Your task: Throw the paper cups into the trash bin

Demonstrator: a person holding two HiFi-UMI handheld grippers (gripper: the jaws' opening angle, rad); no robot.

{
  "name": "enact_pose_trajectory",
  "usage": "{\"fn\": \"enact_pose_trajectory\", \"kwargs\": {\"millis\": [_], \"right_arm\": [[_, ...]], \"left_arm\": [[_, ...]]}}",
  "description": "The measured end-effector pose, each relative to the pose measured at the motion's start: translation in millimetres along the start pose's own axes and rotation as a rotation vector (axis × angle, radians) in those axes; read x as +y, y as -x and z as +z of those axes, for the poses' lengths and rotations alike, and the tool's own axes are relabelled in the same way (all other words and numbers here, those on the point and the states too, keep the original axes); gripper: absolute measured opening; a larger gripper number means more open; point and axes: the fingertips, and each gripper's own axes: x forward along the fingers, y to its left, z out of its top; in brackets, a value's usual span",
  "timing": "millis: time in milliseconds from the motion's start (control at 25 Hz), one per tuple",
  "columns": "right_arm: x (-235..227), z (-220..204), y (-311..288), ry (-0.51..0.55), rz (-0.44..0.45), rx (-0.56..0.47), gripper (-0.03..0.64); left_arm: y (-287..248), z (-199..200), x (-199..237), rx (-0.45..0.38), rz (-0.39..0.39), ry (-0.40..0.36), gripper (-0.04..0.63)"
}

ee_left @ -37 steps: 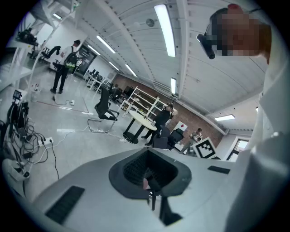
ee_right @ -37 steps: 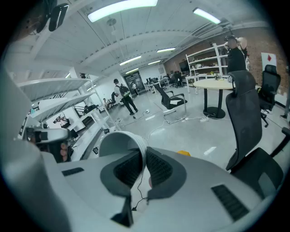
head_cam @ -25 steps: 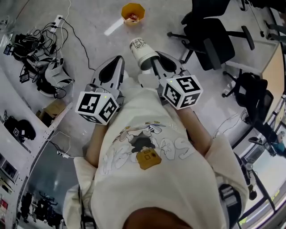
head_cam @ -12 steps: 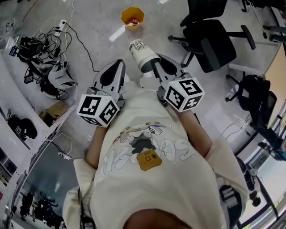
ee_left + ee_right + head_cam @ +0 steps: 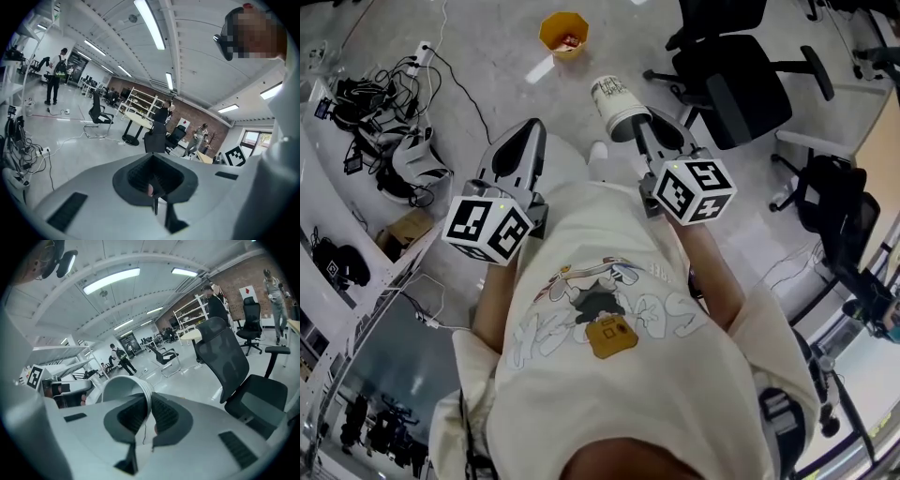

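R gripper [image 5: 639,129] jaws narrow, pinching the rim wall of the paper cup [image 5: 617,101]; L gripper [image 5: 517,155] jaws together, empty. Vs 1 s ago the cup has drifted right. It's no nearer the orange trash bin [image 5: 563,30] on the far floor, so the drop is still pending.

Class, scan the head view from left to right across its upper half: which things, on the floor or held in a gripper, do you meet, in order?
tangled cables → orange bin → paper cup → black office chair
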Motion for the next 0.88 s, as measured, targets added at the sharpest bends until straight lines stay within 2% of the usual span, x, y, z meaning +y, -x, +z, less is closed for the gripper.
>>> {"fn": "enact_pose_trajectory", "kwargs": {"millis": [200, 360, 600, 760, 880], "right_arm": [[-25.1, -5.1, -19.4, 0.016, -0.02, 0.057, 0.028], [-31.2, 4.8, -59.0, 0.03, -0.007, 0.101, 0.028], [-24.9, 41.1, -154.5, 0.096, 0.017, 0.161, 0.028], [-21.8, 70.1, -218.5, 0.097, 0.038, 0.185, 0.028], [-24.5, 90.0, -261.3, 0.116, 0.018, 0.211, 0.028]], "left_arm": [[-21.5, -5.9, 5.3, 0.033, 0.02, 0.045, 0.003], [-50.7, 10.3, 28.5, 0.032, 0.022, 0.066, 0.003], [-108.7, 49.2, 107.1, 0.035, 0.023, 0.114, 0.003], [-148.4, 83.6, 162.6, 0.065, 0.02, 0.097, 0.003], [-172.8, 106.3, 201.3, 0.074, 0.017, 0.108, 0.003]]}}
